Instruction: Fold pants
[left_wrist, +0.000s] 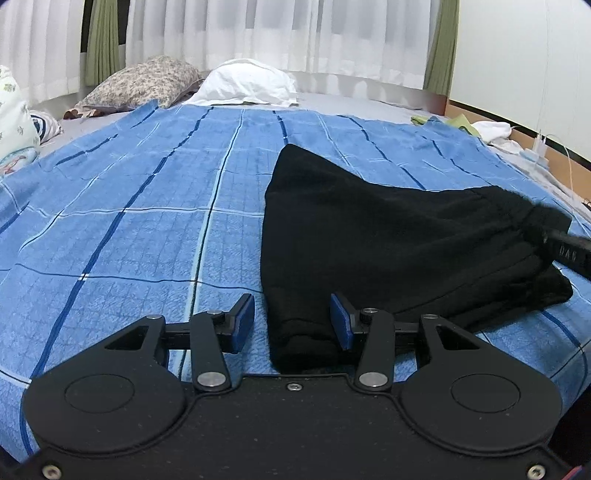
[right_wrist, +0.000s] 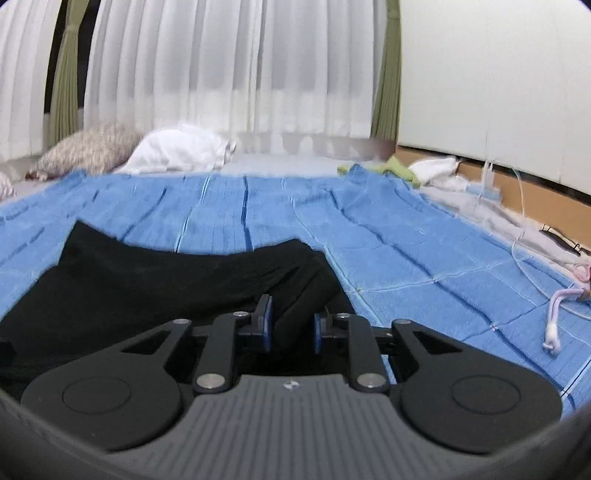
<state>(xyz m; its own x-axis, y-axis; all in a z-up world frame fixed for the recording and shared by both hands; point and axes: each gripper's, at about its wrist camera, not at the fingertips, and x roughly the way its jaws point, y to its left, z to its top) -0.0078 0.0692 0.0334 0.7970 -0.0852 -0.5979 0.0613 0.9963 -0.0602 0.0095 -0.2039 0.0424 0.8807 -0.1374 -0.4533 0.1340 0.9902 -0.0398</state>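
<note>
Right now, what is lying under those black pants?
The black pants lie on a blue checked blanket, which shows all around them. Whatever is directly beneath the cloth is covered.

Left gripper (left_wrist: 292, 323): matte black, two round housings flanking a flat speckled centre plate with one small screw at its top edge. Silver pivot pins on the linkage arms, knurled black knobs near the fingers (left_wrist: 242, 321), blue pads inside. Right gripper (right_wrist: 290, 326): same black linkage, silver pins and blue pads, but a grey ribbed centre plate bearing a small white mark; curved grey rim along the view's lower edge.
</note>
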